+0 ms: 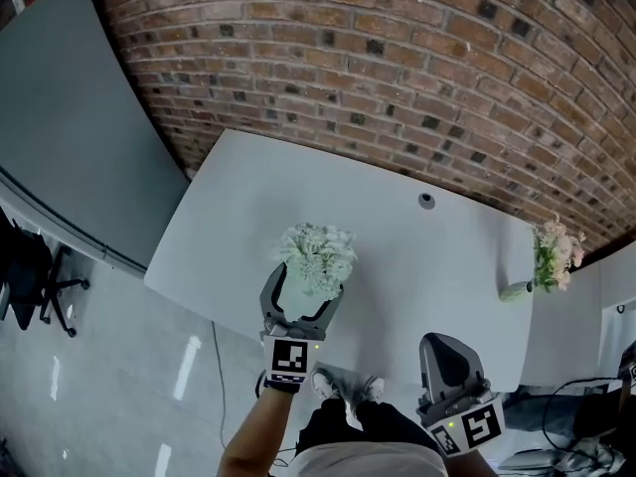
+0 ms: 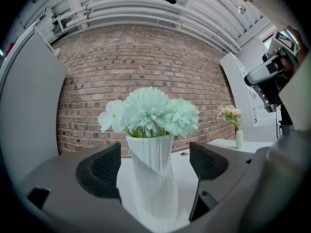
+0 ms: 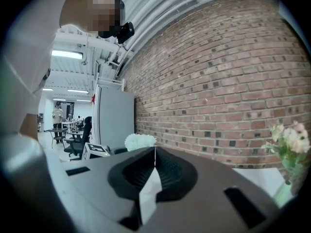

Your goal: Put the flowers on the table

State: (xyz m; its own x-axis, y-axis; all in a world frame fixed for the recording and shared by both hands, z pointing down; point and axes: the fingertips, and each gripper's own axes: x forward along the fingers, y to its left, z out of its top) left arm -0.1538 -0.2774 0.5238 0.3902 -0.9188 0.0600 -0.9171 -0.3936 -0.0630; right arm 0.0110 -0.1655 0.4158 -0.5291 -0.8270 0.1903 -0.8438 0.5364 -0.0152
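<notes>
Flowers (image 1: pixel 318 254) in their vase (image 2: pixel 150 178) seem set on the bench (image 1: pixel 417 256) near its 6 o'clock edge, between the left tool's (image 1: pixel 303 294) released jaws; only backing away looks left. Right tool (image 1: pixel 444 346) is clenched, empty.

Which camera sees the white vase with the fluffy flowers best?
The left gripper view: the ribbed white vase fills the middle, between parted jaws, flowers on top. The head view shows mostly the flowers from above. The right gripper view catches only a tuft of flowers.
</notes>
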